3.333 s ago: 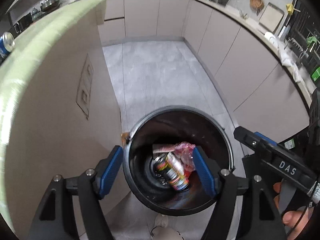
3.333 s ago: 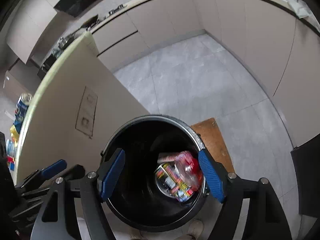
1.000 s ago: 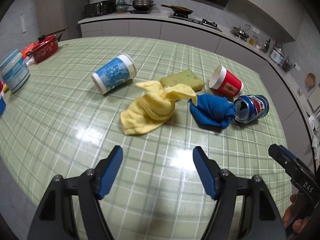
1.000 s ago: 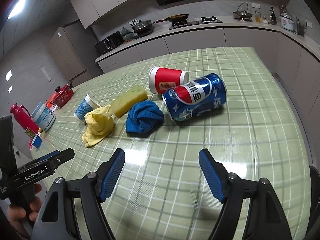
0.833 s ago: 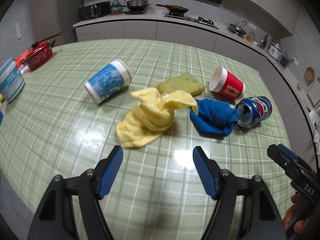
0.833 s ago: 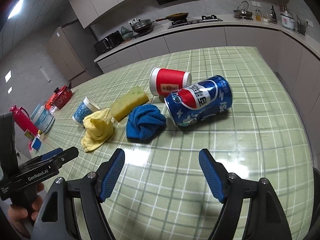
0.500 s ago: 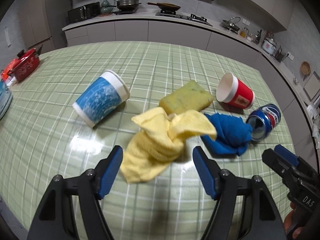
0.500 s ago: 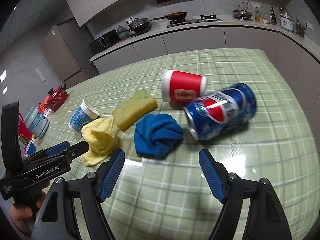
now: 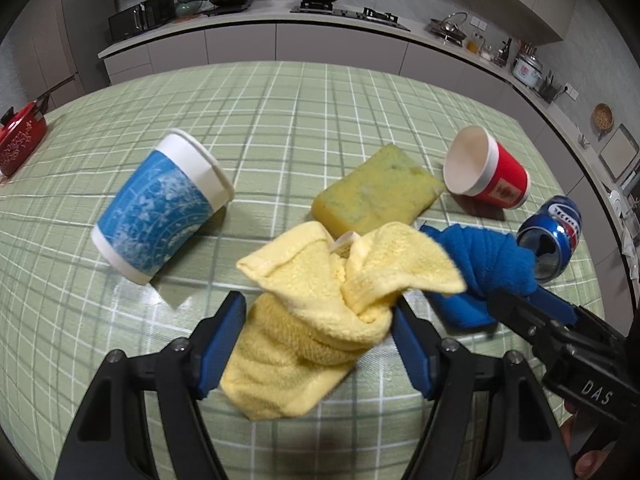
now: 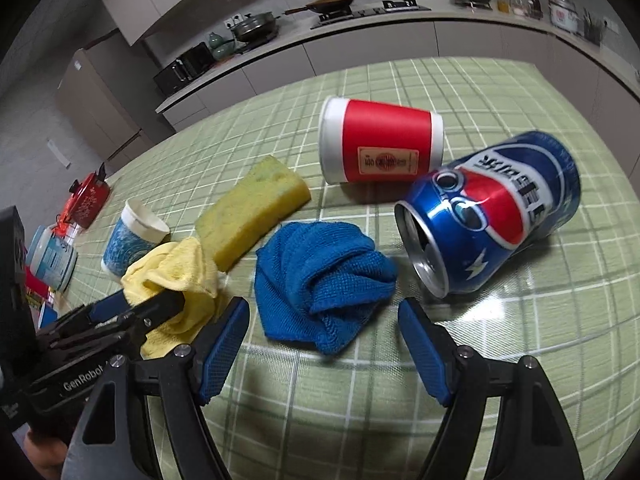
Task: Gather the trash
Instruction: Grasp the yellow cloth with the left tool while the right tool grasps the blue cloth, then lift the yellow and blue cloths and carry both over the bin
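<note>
Left wrist: left gripper (image 9: pixel 316 340) spread wide around soft yellow cloth (image 9: pixel 320 320). Right gripper (image 10: pixel 324 344) spread near limp blue cloth (image 10: pixel 320 276); probably best pinched at bunched folds.

A table (image 9: pixel 280 112) covered in a green checked cloth. Lying on it are a blue paper cup (image 9: pixel 160 208) on its side, a crumpled yellow towel (image 9: pixel 320 320), a yellow-green sponge (image 9: pixel 376 192), a bunched blue cloth (image 10: pixel 320 276), a tipped red paper cup (image 10: pixel 380 148) and a blue soda can (image 10: pixel 492 216) on its side. A red pot (image 9: pixel 18 140) sits near the far left edge.
</note>
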`<state>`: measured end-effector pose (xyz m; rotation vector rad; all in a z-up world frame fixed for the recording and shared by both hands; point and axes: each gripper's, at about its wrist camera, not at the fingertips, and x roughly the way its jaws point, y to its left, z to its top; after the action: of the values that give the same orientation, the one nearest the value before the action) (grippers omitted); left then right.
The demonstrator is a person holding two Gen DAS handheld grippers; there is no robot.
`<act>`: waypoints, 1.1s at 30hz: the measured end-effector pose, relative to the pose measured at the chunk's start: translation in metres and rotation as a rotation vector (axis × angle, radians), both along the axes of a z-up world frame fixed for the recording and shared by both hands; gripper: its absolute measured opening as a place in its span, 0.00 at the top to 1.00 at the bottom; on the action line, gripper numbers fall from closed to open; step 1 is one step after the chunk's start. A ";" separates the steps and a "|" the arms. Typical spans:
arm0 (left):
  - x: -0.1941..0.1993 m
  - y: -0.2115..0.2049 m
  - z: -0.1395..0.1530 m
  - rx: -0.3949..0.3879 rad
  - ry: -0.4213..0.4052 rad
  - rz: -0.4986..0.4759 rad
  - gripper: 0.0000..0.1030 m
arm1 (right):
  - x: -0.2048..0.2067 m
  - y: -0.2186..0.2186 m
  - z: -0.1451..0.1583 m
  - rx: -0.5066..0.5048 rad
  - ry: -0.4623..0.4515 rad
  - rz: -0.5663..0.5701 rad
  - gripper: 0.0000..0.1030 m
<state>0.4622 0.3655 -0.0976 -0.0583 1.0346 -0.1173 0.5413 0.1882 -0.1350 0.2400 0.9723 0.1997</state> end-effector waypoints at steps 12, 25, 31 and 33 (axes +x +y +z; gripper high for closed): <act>-0.003 0.001 -0.002 -0.057 -0.015 -0.048 0.53 | 0.014 0.011 -0.009 -0.007 -0.021 -0.013 0.60; -0.018 0.006 0.022 -0.073 -0.053 -0.037 0.58 | -0.008 0.011 0.003 -0.009 -0.065 0.032 0.66; -0.036 -0.007 0.032 -0.063 -0.068 -0.025 0.58 | -0.030 -0.013 0.018 0.023 -0.091 0.022 0.66; -0.045 -0.014 0.033 -0.061 -0.072 -0.017 0.58 | -0.037 -0.020 0.023 0.027 -0.100 0.026 0.66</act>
<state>0.4172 0.3518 -0.0645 -0.0998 0.9597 -0.1648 0.5041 0.1682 -0.1123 0.2396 0.8738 0.2463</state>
